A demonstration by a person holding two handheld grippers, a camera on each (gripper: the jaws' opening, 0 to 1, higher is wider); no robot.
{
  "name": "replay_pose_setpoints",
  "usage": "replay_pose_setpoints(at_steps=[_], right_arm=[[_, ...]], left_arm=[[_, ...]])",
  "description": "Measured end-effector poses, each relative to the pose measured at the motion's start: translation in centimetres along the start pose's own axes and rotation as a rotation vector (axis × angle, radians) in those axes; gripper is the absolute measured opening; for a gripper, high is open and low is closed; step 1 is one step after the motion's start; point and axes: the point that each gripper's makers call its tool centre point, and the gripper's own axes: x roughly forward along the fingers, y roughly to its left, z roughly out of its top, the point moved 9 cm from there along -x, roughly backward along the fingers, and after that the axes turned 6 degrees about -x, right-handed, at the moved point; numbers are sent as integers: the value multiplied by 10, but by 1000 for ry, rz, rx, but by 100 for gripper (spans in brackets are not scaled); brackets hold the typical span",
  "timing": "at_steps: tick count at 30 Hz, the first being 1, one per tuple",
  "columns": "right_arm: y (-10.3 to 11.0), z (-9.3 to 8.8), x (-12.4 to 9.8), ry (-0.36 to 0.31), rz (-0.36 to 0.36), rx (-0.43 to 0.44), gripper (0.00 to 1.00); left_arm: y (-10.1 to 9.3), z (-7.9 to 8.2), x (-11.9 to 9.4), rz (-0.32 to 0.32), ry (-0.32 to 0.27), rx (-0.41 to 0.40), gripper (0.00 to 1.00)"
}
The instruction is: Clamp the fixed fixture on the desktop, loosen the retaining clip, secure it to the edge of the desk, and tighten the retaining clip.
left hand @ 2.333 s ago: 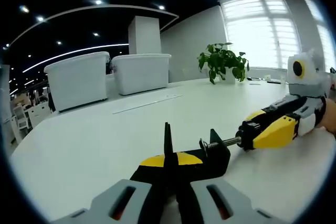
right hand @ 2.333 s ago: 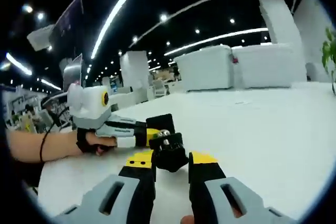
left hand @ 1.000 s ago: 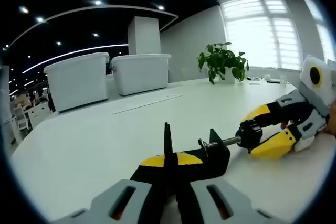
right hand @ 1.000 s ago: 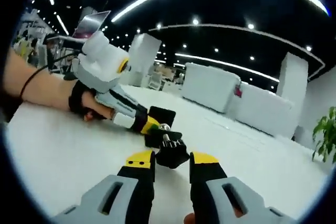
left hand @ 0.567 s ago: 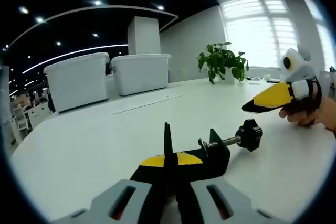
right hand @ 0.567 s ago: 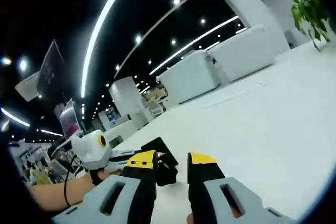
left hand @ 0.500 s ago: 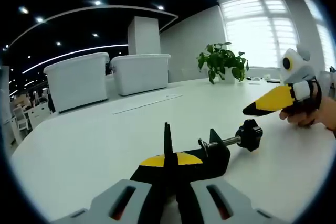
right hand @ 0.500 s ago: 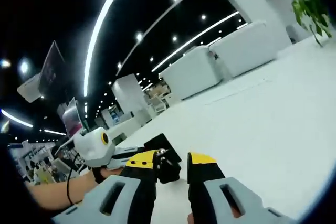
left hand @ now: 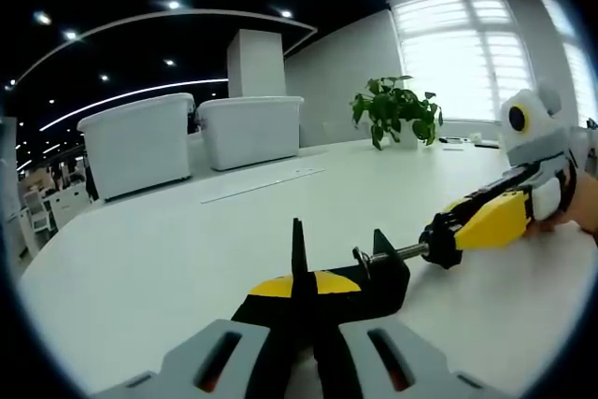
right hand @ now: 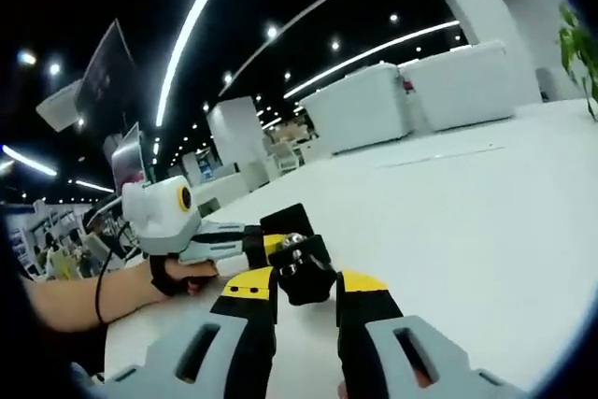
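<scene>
Setting: white tabletop in an open office with dark ceiling and strip lights; two white storage bins stand at the far side, a potted plant by the bright window.
Fixture: black C-clamp lying on the tabletop, well in from any visible edge; its threaded screw runs out toward the right of the left gripper view and ends in a black knob.
Left tongs: yellow-tipped black jaws pressed together on the clamp's upright black plate, which rises as a thin blade between them; in the right gripper view the left tongs reach in from the left, held by a hand in a dark glove.
Right tongs: jaws set either side of the knob, the yellow tips touching or just beside its lobes; whether they actually pinch it cannot be told. In the left gripper view the right tongs meet the knob from the right, a hand behind them.
Retaining screw: a fair length of bare thread shows between clamp body and knob.
</scene>
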Motion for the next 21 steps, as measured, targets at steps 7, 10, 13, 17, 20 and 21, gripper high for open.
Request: replay_pose_setpoints(at_steps=[7,10,13,17,20,21], right_arm=[[8,-2,-5,-20,-10,-110,23],[16,-6,-6,-28,-39,-289,22],[11,-6,-3,-28,-70,-380,22],[6,-3,-2,-34,-90,-468,22],[8,-2,-1,-40,-108,-576,22],[9,-2,0,-40,-114,-597,22]], left_arm=[[-1,0,-1,1,0,-1,6],[0,0,1,0,1,-2,6],[0,1,0,5,0,-3,6],[2,1,0,6,0,-3,6],[0,0,0,7,0,-3,6],[0,0,-1,7,0,-3,6]])
